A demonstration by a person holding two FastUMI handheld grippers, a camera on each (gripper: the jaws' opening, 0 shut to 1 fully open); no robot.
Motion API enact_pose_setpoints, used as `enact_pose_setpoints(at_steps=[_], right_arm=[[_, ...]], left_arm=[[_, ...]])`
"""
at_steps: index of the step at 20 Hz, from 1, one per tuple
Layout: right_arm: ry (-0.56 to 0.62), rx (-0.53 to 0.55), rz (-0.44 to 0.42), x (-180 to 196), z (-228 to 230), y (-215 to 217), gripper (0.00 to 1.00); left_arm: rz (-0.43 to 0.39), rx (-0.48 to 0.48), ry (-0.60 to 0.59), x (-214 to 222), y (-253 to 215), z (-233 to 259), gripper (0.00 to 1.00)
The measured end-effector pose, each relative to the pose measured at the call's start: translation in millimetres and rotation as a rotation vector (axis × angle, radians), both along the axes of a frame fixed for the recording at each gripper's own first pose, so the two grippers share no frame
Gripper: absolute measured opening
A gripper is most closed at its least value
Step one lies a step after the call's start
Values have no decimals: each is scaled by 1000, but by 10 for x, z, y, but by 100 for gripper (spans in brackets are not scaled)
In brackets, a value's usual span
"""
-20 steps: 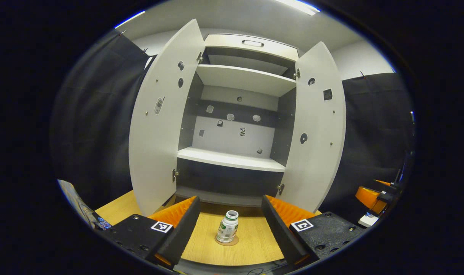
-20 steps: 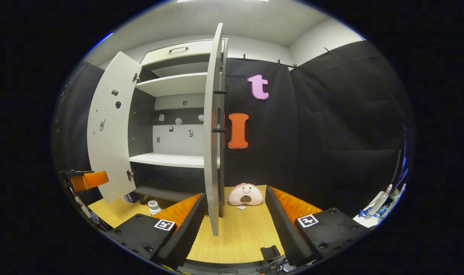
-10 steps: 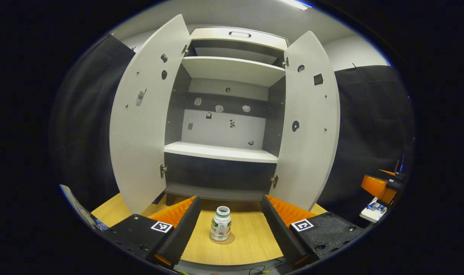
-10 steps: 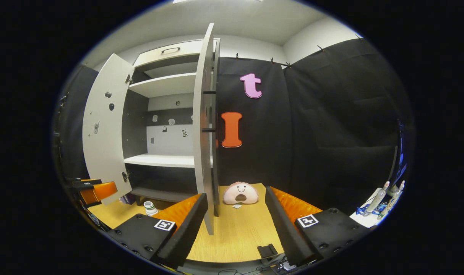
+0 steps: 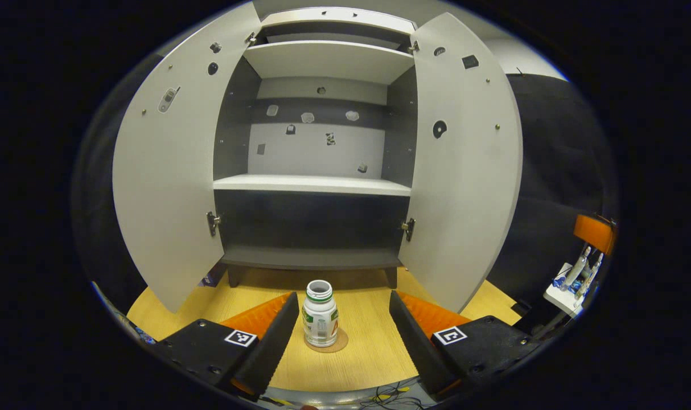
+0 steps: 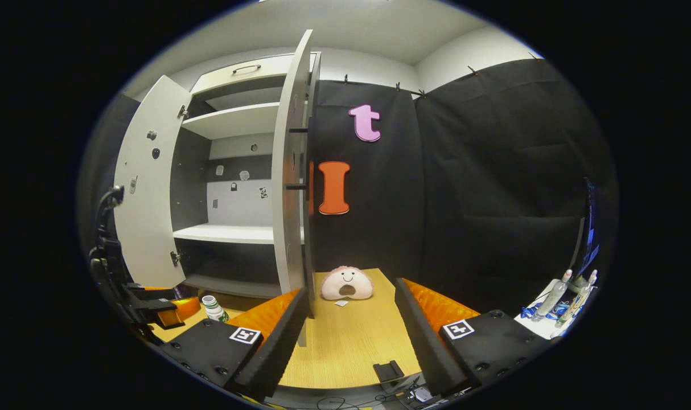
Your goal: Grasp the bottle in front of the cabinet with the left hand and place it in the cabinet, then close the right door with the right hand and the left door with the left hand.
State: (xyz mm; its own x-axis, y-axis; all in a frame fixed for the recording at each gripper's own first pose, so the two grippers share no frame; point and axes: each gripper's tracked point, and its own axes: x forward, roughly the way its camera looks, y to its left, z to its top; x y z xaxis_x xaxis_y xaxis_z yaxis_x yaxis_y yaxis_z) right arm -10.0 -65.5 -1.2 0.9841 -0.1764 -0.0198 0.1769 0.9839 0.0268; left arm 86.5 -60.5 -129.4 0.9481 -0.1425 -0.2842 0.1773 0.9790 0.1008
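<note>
In the left gripper view my left gripper (image 5: 340, 336) is spread wide with nothing in it. The bottle (image 5: 320, 313) stands upright between its fingers (image 5: 268, 341), closer to the left one but touching neither. The bottle has no cap, and it sits on a small round coaster (image 5: 338, 345) on the tabletop (image 5: 374, 347), just in front of the cabinet (image 5: 314, 188). Both cabinet doors stand wide open: the left door (image 5: 166, 171) and the right door (image 5: 465, 171) swing out toward me on either side of the shelves. The middle shelf (image 5: 311, 183) and the bottom shelf (image 5: 311, 259) carry nothing that I can see.

In the right gripper view my right gripper (image 6: 351, 341) is also wide open and holds nothing. The right door (image 6: 291, 182) shows edge-on just beyond its left finger (image 6: 277, 341), and I cannot tell whether they touch. Past that door, near the back edge of the tabletop (image 6: 345, 353), a pink plush toy (image 6: 347, 283) lies against the black cloth wall (image 6: 465, 182). Far to the left in this view I see the bottle (image 6: 212, 307) by the cabinet's foot, with my left gripper (image 6: 172, 310) just beside it. A small dark clip (image 6: 388, 370) lies at the near edge of the tabletop between my right gripper's fingers.
</note>
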Motion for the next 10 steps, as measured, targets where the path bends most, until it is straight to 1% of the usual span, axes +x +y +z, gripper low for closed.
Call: enact_pose_setpoints(at_steps=[3, 7, 10], right_arm=[[5, -3, -24, -7, -3, -73, 99], [31, 4, -45, -10, -78, -125, 100], [47, -4, -66, -20, -114, -187, 99]], left_arm=[[14, -18, 54, 183, 58, -260, 98], [0, -50, 142, 404, 108, -665, 98], [21, -45, 192, 573, 188, -930, 98]])
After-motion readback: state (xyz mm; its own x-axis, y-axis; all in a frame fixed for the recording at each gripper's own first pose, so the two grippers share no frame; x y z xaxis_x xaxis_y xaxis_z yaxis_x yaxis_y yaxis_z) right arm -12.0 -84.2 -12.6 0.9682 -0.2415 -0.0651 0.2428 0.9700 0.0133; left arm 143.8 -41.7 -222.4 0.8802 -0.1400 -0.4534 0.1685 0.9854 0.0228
